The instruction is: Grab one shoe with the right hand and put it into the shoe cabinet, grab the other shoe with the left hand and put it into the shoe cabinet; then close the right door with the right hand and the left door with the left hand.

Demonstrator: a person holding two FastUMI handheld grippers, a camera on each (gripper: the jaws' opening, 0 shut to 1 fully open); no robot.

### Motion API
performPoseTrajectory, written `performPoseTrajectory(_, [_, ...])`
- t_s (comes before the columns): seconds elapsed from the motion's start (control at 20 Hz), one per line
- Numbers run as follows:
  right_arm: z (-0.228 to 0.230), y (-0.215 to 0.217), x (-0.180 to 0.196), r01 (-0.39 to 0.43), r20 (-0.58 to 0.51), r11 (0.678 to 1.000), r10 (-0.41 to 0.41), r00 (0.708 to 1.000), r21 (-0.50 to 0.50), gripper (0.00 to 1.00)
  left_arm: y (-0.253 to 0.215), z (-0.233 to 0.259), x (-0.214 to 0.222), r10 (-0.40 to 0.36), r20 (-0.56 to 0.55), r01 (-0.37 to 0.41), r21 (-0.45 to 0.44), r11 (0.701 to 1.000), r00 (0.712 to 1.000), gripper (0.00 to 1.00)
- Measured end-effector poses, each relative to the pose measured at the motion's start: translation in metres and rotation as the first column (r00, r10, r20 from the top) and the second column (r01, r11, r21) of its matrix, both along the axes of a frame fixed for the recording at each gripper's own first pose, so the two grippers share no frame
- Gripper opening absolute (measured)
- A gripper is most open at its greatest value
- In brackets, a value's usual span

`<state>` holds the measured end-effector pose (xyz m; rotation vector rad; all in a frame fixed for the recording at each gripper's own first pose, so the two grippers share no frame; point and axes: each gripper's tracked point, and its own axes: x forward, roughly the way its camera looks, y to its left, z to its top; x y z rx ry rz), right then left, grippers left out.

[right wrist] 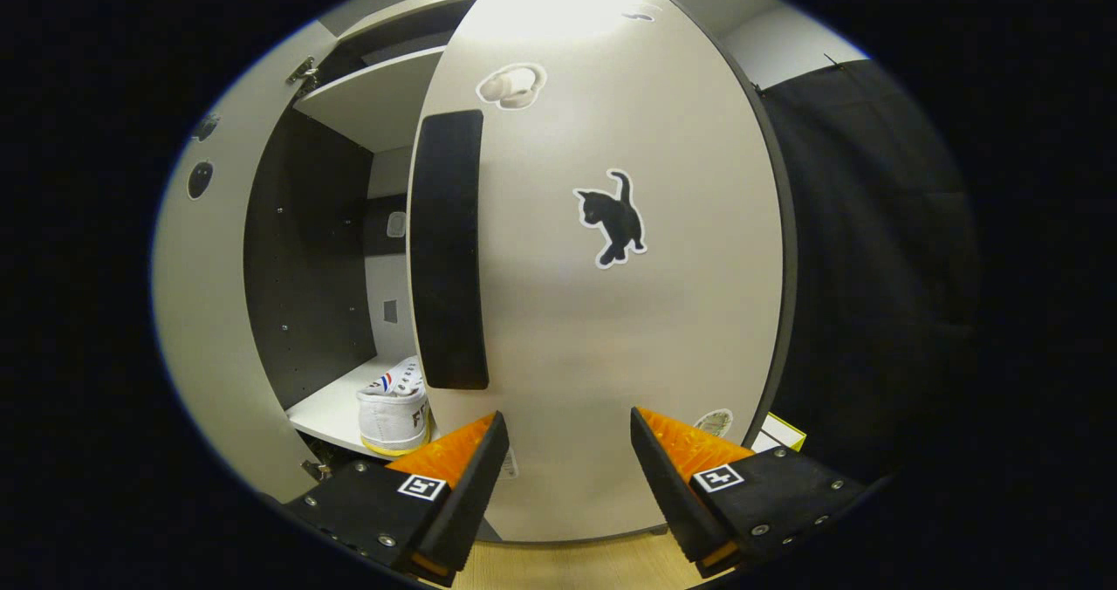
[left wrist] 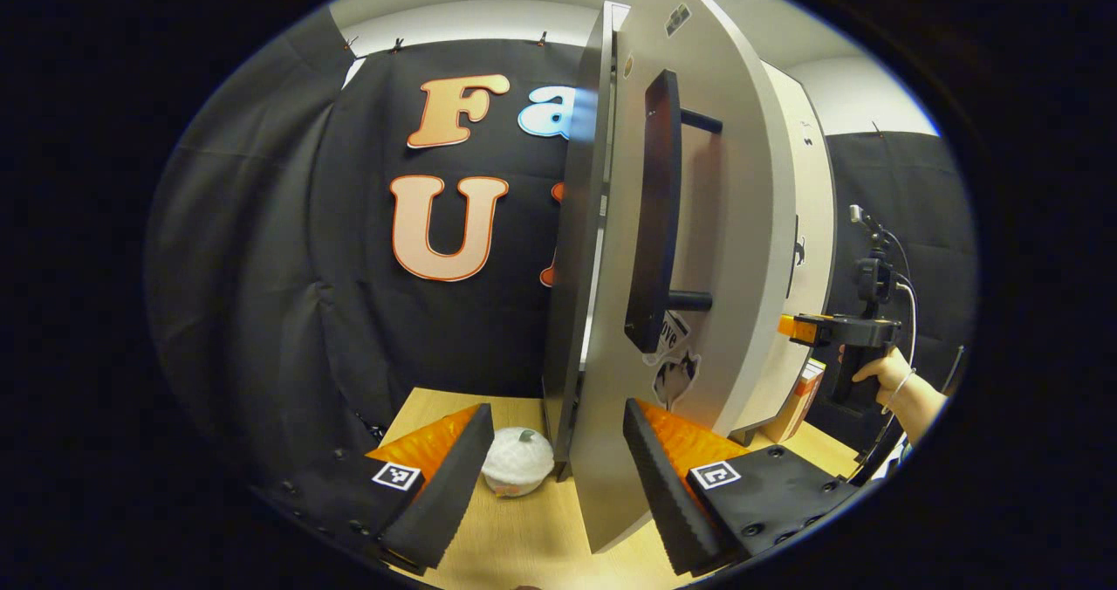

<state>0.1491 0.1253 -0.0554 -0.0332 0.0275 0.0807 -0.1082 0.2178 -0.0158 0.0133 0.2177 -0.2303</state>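
Note:
The shoe cabinet's left door (left wrist: 742,223) stands swung out, edge toward me, with its black bar handle (left wrist: 659,215). My left gripper (left wrist: 557,408) is open, and the door's lower edge sits between its fingers. The right door (right wrist: 611,328), marked with a cat sticker, is partly open with a black handle (right wrist: 448,250) at its left edge. My right gripper (right wrist: 568,415) is open just in front of that door, below the handle. A white shoe (right wrist: 394,415) rests on the lower shelf (right wrist: 327,411) inside. The right gripper (left wrist: 798,328), held by a hand (left wrist: 886,376), also appears beyond the cabinet.
A white pumpkin-shaped object (left wrist: 518,461) lies on the wooden table (left wrist: 524,538) left of the left door. A small box (left wrist: 803,398) leans by the cabinet's right foot. The open left door (right wrist: 209,311) flanks the cabinet opening, and an upper shelf (right wrist: 375,101) spans it.

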Motion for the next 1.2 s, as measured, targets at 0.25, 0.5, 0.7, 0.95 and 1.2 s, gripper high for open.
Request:
performPoseTrajectory(0.25, [0.015, -0.024, -0.025, 0.017, 0.023, 1.0, -0.017, 1.0, 0.014, 0.87, -0.014, 0.004, 0.0, -0.027, 0.016, 0.026, 0.057, 0.998, 1.0, 0.96])
performPoseTrajectory(0.5, [0.027, -0.051, -0.051, 0.032, 0.051, 0.999, -0.033, 0.998, 0.011, 0.87, -0.06, -0.003, -0.01, -0.12, -0.012, 0.12, -0.001, 0.993, 0.993, 0.99])
performPoseTrajectory(0.7, [0.037, -0.078, -0.069, 0.054, 0.073, 0.998, -0.055, 0.996, 0.014, 0.87, -0.092, -0.003, -0.005, -0.161, 0.008, 0.161, 0.042, 0.986, 0.987, 0.92])
performPoseTrajectory(0.95, [0.046, -0.108, -0.088, 0.083, 0.096, 0.997, -0.083, 0.992, -0.001, 0.87, -0.128, -0.008, 0.012, -0.196, 0.021, 0.196, 0.022, 0.98, 0.98, 0.95])
performPoseTrajectory(1.2, [0.05, -0.137, -0.1, 0.119, 0.106, 0.993, -0.117, 0.987, -0.006, 0.87, -0.167, -0.02, 0.044, -0.205, 0.029, 0.203, 0.037, 0.978, 0.978, 0.95])
